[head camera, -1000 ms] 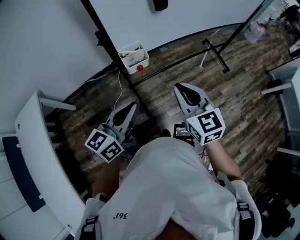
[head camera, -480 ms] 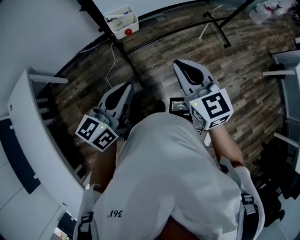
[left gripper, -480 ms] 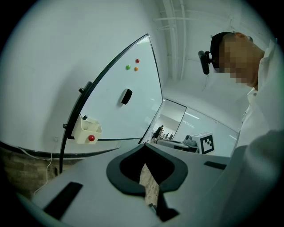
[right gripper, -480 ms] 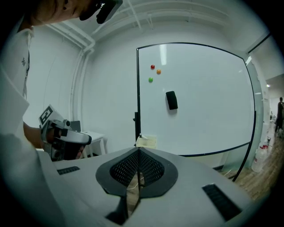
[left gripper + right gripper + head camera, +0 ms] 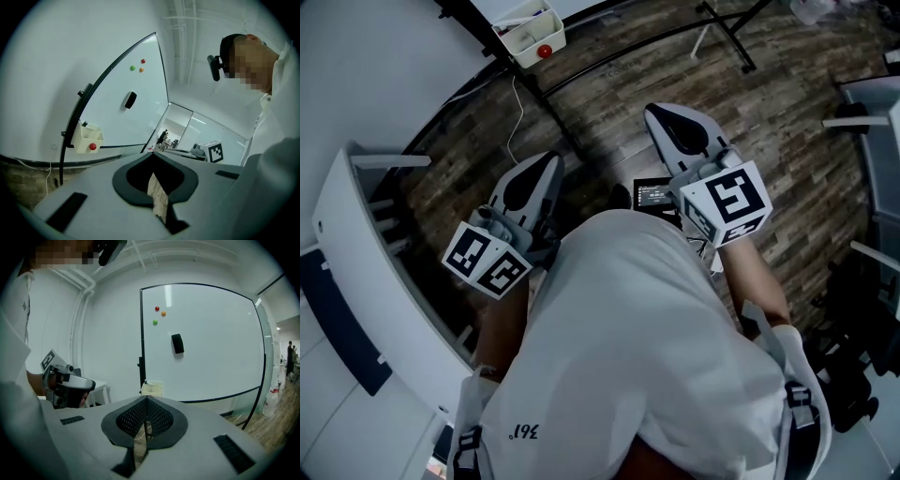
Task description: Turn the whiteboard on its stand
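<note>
The left tool point(image 5: 542, 173) and the right tool point(image 5: 667, 122) are both clenched with nothing between the jaws, each aimed at the upright whiteboard point(image 5: 211, 357), which stands well apart.

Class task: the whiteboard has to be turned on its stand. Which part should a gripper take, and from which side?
Probably the thin black bottom frame edge of the whiteboard, right of the white tray, approached from the front. That edge is slim enough for two jaws, and it lies below the knob at mid-height on the side post, so it should give leverage.
</note>
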